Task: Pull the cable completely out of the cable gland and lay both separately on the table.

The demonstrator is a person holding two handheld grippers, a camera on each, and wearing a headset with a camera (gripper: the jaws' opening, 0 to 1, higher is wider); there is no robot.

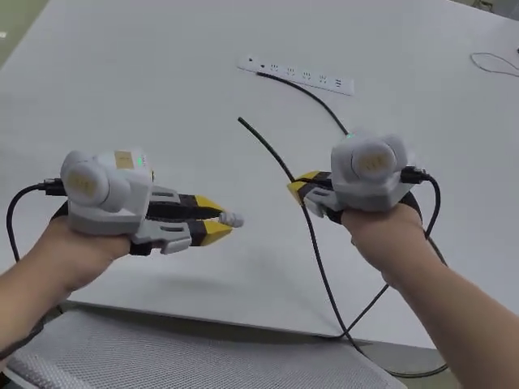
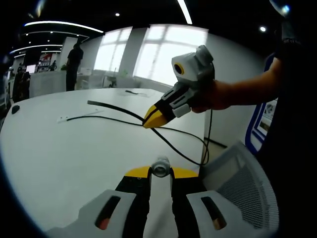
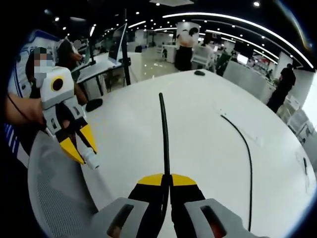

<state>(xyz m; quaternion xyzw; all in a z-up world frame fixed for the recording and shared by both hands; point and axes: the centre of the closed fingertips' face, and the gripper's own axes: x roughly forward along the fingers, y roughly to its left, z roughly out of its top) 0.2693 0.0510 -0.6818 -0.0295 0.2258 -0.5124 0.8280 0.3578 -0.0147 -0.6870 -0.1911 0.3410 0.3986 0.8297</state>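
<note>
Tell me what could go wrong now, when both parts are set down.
The gland sits only at the left gripper's tips, near the table edge; it could slip and roll off. The cable in the right gripper trails over that edge, so its weight might drag it off once released.

Plenty of bare table [image 1: 146,89] ahead and left of my left gripper [image 1: 223,219], which pinches the cable gland [image 1: 232,219]. Gap between the grippers is open. In the way: the cable [image 1: 263,144] clamped in my right gripper [image 1: 293,188], running forward and back off the edge, the power strip [image 1: 296,74] and cord [image 1: 316,99] beyond, mesh chair [image 1: 162,348] below.
</note>
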